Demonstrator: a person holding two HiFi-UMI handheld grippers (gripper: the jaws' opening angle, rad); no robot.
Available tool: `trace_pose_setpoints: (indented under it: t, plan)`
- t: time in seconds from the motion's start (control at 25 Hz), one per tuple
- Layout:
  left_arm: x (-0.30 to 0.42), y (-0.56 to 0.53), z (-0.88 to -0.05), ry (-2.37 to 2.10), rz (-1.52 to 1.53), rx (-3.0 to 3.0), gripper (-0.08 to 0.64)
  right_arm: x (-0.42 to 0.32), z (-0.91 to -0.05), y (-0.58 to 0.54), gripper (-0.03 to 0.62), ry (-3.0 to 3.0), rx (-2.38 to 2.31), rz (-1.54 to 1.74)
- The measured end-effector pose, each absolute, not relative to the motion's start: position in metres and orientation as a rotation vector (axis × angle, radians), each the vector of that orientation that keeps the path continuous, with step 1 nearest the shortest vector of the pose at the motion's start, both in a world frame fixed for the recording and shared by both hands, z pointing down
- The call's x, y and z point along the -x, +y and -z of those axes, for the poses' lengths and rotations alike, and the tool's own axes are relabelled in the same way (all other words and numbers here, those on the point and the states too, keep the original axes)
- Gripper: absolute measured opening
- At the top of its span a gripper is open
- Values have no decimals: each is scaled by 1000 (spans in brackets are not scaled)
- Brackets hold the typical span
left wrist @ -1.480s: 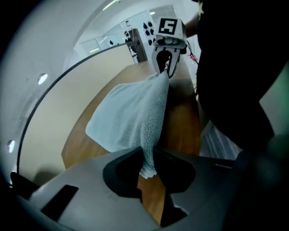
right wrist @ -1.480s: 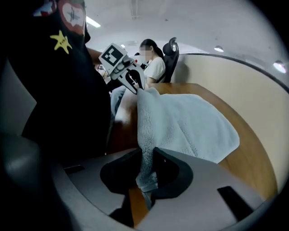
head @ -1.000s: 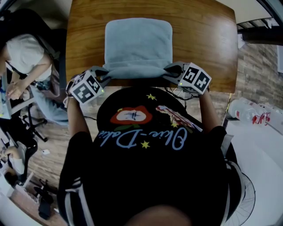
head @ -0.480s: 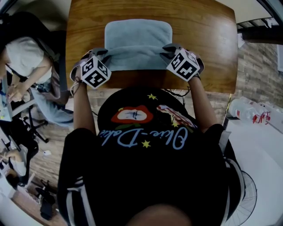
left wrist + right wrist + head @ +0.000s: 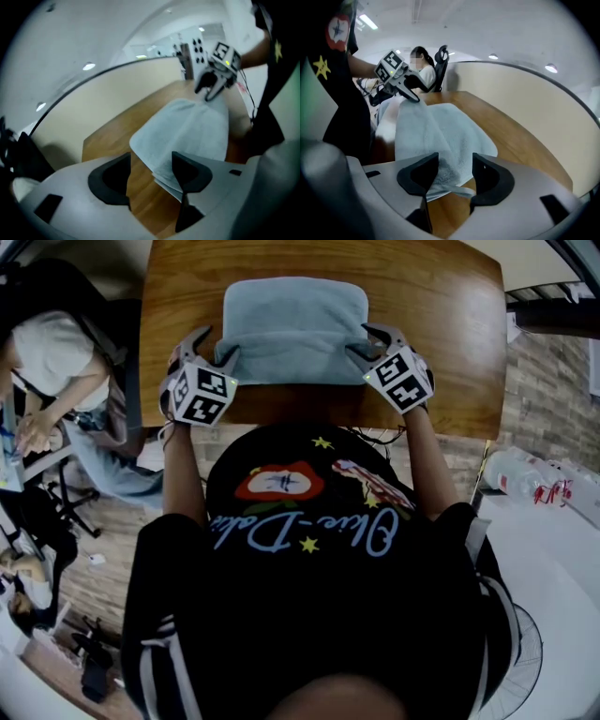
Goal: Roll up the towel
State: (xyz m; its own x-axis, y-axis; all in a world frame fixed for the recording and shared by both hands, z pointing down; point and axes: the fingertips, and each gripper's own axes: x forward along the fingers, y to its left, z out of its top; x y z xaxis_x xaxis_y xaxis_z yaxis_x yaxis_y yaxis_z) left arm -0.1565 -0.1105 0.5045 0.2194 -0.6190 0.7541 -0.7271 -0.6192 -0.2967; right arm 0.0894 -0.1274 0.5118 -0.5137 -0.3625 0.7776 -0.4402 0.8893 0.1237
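A light blue towel (image 5: 295,324) lies folded on the wooden table (image 5: 441,324), its near edge doubled over. My left gripper (image 5: 214,345) stands at the towel's near left corner, my right gripper (image 5: 367,341) at its near right corner. Both sets of jaws have just been opening. In the left gripper view the left gripper (image 5: 150,173) is open over bare wood, with the towel (image 5: 187,136) edge lying by its right jaw. In the right gripper view the right gripper (image 5: 454,176) is open, and the towel (image 5: 440,131) corner lies loose between its jaws.
The wearer's black shirt (image 5: 309,596) presses close to the table's near edge. A seated person (image 5: 47,362) and an office chair are left of the table. Plastic bottles (image 5: 525,479) lie on a white surface at the right. A curved beige wall (image 5: 525,103) rises behind the table.
Both grippers carried the towel's near edge from the table's front edge away from me and over the towel. Their jaws then opened and let the edge go.
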Motion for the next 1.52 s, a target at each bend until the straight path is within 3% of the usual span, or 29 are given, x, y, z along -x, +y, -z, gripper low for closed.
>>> trace_pose_setpoints:
  t: [0.12,0.36,0.72,0.76,0.84,1.04,1.52]
  plan:
    - [178,-122,-464,-1529,-1109,-2327,252,-101,-479,-131,192,-2228,-655,-96]
    - [157,-57,-485,-1153,-1632,-2522,252,-82,-476,-69,192,-2232,-353,81]
    - [134,-27,-551,-858,-1938,-2516,252,-73,-544,-36,192,-2040,-133,133]
    - [136,-31,-551,-870,-1970,-2514,241,-74,-547,-38,189,-2030,-131,143]
    - [139,-38,-550,-889,-2022,-2511,144,-75,-548,-44,128,-2027,-133,135]
    - [140,-35,-538,-880,-1863,-2491,98,-76,-535,-42,78,-2120,-138,-28]
    - [148,7,-506,-639,-1606,-2387,96,-74,-490,-13,63,-2273,-96,-434]
